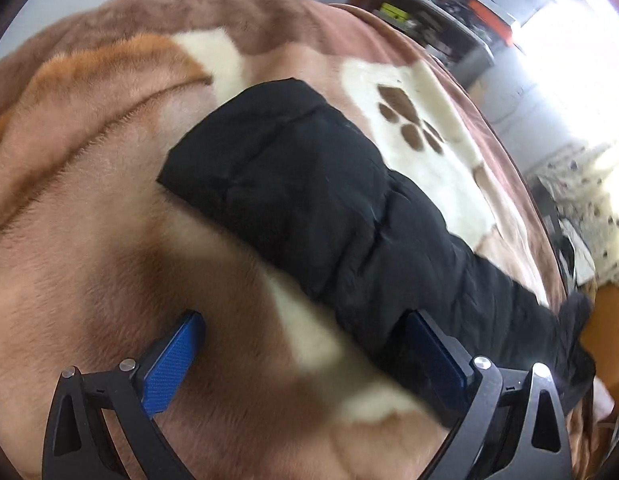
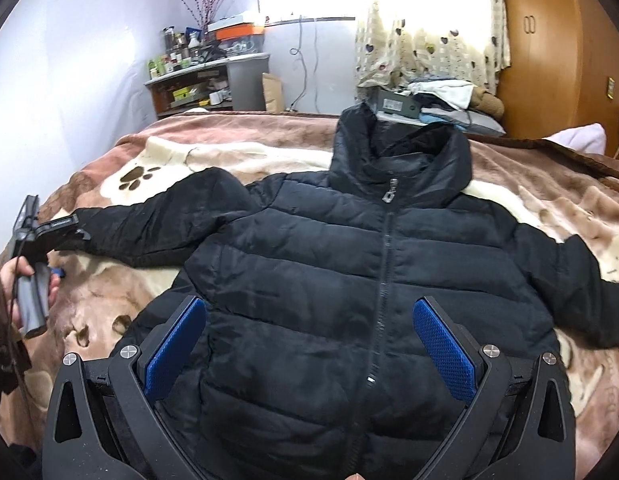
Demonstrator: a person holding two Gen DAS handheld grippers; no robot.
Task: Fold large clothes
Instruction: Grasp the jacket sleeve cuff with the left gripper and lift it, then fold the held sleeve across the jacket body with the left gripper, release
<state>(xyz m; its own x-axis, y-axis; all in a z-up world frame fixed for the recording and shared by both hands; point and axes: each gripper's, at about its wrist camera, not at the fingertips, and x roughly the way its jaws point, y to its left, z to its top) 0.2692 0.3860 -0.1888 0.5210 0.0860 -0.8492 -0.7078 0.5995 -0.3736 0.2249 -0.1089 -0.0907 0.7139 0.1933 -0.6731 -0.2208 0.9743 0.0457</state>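
Right wrist view: the right gripper (image 2: pixel 309 344) hangs with fingers spread wide and empty over the black puffer jacket (image 2: pixel 349 280), spread zipped and face-up on the bed blanket (image 2: pixel 549 200). Left wrist view: the left gripper (image 1: pixel 305 356), fingers also wide apart and empty, has the jacket's sleeve (image 1: pixel 293 176) just beyond its right finger (image 1: pixel 437 356).

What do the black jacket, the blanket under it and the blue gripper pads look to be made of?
Jacket: likely thin synthetic shell over padding, going by its slight sheen, fine wrinkles and puffed, stitched bands.
Blanket: plush fleece or faux fur; a soft, fuzzy nap shows at the creases.
Pads: probably rubber or moulded plastic, matte with a fine grid texture; the look leaves open which.
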